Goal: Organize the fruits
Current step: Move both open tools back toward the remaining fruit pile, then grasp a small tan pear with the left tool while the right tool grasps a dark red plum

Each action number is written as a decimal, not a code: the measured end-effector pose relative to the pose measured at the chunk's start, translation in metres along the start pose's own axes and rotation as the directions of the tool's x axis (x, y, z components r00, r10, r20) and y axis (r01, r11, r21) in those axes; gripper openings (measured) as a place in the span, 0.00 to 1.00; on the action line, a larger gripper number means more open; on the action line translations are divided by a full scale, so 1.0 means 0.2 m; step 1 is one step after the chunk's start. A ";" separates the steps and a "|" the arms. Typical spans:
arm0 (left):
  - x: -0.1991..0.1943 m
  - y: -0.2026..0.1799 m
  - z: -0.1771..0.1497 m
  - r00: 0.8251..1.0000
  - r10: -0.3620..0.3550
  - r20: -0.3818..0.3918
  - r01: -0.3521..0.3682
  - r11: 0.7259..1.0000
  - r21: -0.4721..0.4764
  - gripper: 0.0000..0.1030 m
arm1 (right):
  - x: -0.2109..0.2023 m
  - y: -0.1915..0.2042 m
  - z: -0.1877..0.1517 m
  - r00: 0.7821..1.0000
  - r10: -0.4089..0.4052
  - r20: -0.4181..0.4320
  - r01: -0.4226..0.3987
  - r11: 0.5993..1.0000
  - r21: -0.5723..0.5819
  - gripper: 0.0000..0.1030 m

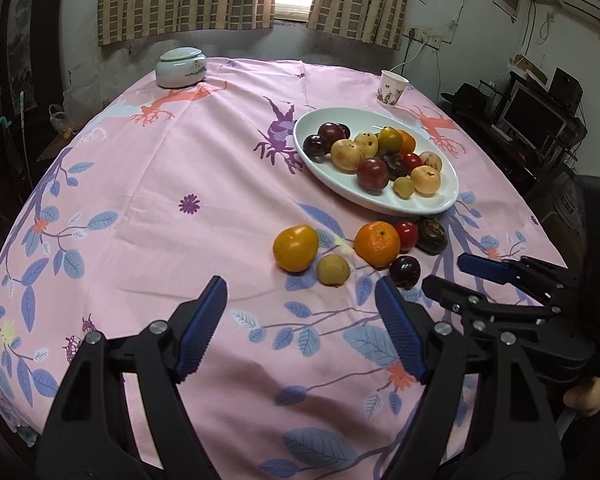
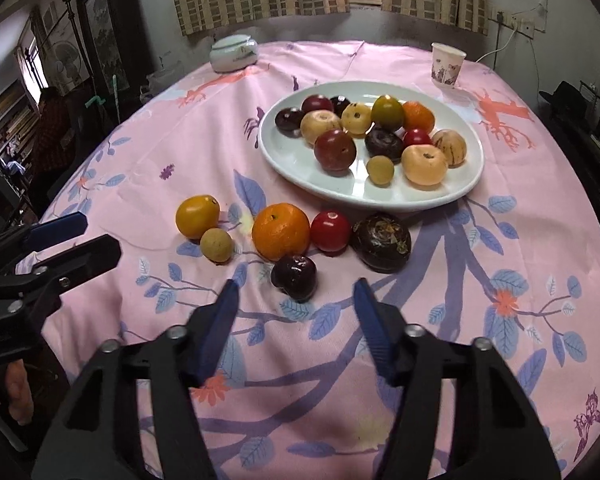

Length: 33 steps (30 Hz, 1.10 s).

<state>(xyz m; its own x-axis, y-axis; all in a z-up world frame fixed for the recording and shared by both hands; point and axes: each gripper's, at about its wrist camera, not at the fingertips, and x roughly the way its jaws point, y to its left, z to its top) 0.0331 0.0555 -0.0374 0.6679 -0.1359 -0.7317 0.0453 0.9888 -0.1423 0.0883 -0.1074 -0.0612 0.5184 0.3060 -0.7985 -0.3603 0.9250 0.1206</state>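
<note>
Pink tablecloth (image 2: 500,280) carries oval white plate (image 2: 292,156), long axis left-right.

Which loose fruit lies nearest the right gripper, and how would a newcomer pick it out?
Start at the white oval plate; six fruits lie loose on the pink cloth before it. Nearest the right gripper sits the dark purple plum, just below the orange mandarin: small, glossy, almost black.

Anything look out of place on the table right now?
Yes: six fruits lie loose on the tablecloth in front of the white plate, among them an orange and a dark plum. Nothing looks spilled or damaged.
</note>
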 end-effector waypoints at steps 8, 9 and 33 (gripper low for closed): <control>0.06 0.04 -0.02 0.999 -0.007 -0.036 0.007 1.000 -0.012 0.76 | 0.22 -0.02 0.04 0.997 0.015 -0.076 -0.012 0.999 0.033 0.28; 0.08 0.03 -0.02 0.999 -0.012 -0.044 0.011 1.000 -0.007 0.76 | 0.21 0.00 0.04 0.997 0.007 -0.080 -0.005 1.000 0.025 0.28; 0.50 -0.17 0.04 0.987 0.041 -0.156 -0.036 0.999 0.035 0.28 | -0.23 -0.35 -0.17 0.999 0.038 0.036 -0.044 0.978 0.205 0.29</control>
<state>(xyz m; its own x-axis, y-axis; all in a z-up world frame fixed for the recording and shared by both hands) 0.1038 0.0086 -0.1008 0.5455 -0.1034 -0.8317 0.0473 0.9946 -0.0926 0.0644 -0.1944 -0.0532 0.5318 0.3486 -0.7718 -0.2164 0.9370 0.2741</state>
